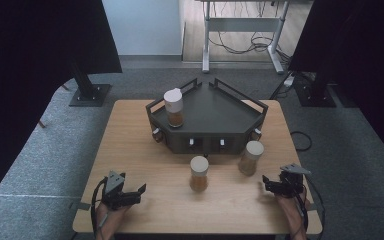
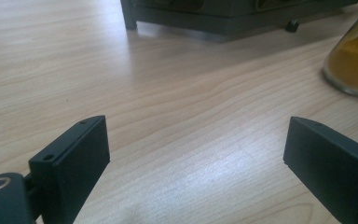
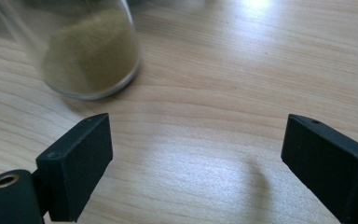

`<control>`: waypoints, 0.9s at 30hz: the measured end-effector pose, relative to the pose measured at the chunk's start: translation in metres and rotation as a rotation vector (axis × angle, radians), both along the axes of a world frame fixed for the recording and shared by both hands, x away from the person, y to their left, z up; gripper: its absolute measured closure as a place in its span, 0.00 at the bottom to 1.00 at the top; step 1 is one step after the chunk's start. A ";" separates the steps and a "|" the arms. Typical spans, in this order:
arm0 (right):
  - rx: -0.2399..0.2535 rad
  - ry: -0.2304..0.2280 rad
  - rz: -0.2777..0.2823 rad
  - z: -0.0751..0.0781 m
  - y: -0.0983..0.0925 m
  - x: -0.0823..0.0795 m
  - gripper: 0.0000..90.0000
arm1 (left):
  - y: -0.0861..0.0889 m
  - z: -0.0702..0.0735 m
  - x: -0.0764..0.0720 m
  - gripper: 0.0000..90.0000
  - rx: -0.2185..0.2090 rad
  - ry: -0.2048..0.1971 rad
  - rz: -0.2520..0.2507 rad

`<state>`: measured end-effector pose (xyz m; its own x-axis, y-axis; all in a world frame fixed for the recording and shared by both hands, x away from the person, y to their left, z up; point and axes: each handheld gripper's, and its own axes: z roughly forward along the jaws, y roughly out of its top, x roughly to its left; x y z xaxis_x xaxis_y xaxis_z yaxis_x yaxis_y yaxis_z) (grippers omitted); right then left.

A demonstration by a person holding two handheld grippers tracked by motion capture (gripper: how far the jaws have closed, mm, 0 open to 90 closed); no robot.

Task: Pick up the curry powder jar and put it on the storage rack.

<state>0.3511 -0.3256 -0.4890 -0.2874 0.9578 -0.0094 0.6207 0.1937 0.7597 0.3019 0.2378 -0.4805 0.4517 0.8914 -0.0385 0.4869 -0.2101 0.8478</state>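
Note:
Three spice jars with pale lids are in the high view. One with orange powder [image 1: 174,107] stands on the left corner of a dark grey rack [image 1: 215,107]. Another orange one [image 1: 199,173] and a tan one [image 1: 250,157] stand on the table in front of it. My left gripper [image 1: 136,191] rests open low over the table's near left, and its own view [image 2: 196,154] has bare wood between the jaws, with the orange jar [image 2: 356,60] at far right. My right gripper [image 1: 267,184] is open at the near right; the tan jar [image 3: 91,51] stands ahead of its left jaw [image 3: 196,154].
The wooden table [image 1: 135,145] has bare room on its left half and along the front edge. The rack's base [image 2: 223,18] is ahead of the left gripper. Dark stands [image 1: 87,90] and a desk frame [image 1: 242,30] stand on the floor beyond the table.

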 end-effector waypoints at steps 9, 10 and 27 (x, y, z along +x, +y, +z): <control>0.000 -0.011 0.020 0.006 0.006 -0.003 0.09 | 0.001 -0.008 0.002 0.07 0.026 0.045 0.019; 0.000 -0.015 0.022 0.007 0.007 -0.004 0.09 | 0.001 -0.008 0.002 0.07 0.031 0.049 0.020; 0.022 -0.064 0.050 0.022 0.019 -0.012 0.04 | -0.002 -0.020 0.005 0.08 0.081 0.133 0.025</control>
<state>0.3390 -0.3069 -0.4673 -0.3342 0.9425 -0.0088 0.5608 0.2063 0.8018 0.3074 0.2362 -0.5009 0.4249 0.9049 -0.0237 0.5994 -0.2617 0.7564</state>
